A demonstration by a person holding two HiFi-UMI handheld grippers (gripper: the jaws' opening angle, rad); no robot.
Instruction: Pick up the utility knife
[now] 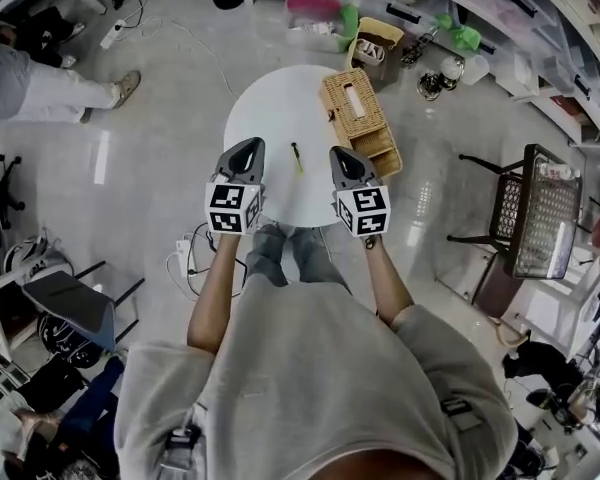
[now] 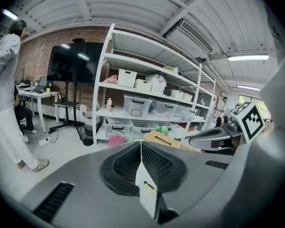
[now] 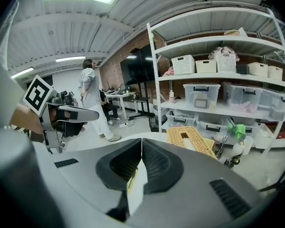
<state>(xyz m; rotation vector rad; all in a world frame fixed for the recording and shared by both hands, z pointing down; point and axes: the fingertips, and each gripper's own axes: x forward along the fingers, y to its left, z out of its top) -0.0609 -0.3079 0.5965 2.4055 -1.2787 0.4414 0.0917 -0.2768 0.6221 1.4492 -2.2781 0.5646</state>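
The utility knife (image 1: 297, 157) lies on the round white table (image 1: 270, 108), between the two grippers and level with their tips, apart from both. The left gripper (image 1: 246, 150) hangs over the table's near left part, jaws pressed together and empty. The right gripper (image 1: 344, 158), just beside the wicker basket (image 1: 355, 108), also has its jaws together, holding nothing.

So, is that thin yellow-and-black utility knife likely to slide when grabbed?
Probably stiff and light: the utility knife looks slim. It lies flat on the smooth round white table, so a nudge may skid it. Rolling seems unlikely.
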